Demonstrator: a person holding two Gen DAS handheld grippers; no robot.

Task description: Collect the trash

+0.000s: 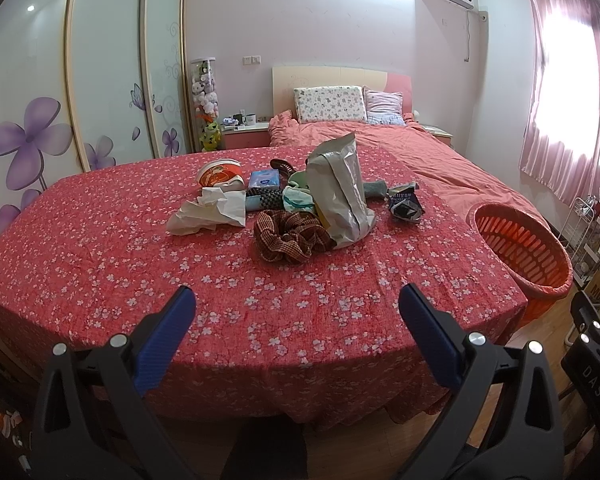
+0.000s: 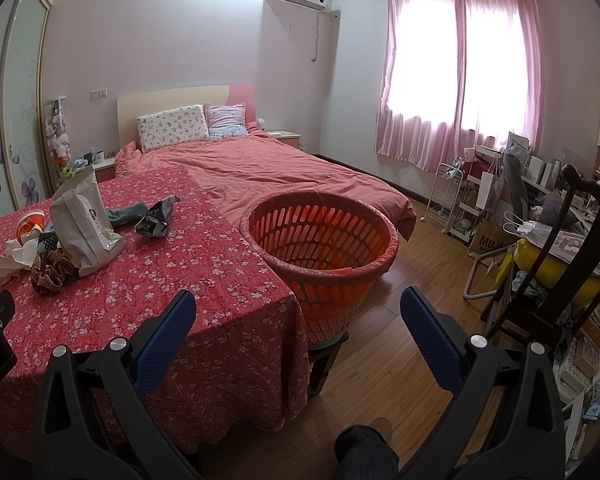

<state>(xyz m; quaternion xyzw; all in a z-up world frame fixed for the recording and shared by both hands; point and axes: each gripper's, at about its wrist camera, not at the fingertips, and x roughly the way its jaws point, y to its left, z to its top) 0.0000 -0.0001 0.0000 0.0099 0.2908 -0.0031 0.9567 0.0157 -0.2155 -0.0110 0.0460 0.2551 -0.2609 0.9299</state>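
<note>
We stand at the near edge of a surface (image 1: 100,240) draped in red floral cloth, both tools spread wide and carrying nothing: the left gripper (image 1: 296,308) faces the litter heaped mid-cloth, the right gripper (image 2: 298,312) looks toward the orange basket (image 2: 319,276) standing just beside the surface's right edge. The pile holds crumpled tissue (image 1: 208,212), a red paper cup (image 1: 219,174) tipped on its side, a tall grey foil bag (image 1: 341,192) standing upright and a crushed dark wrapper (image 1: 405,202) near the right side. Mixed in are things we judge worth keeping: a brown checked scrunchie (image 1: 290,236) touching the bag's base, a blue tissue pack (image 1: 264,179), folded cloths.

As we read it, nothing has yet been collected. The wrapper, lying apart from the rest and nearest the basket, looks the cleanest first pick for the right tool. The left would do well to pinch the tissue at its bunched middle. The bag calls for a grip on its upper fold, lest it topple onto the scrunchie.
</note>
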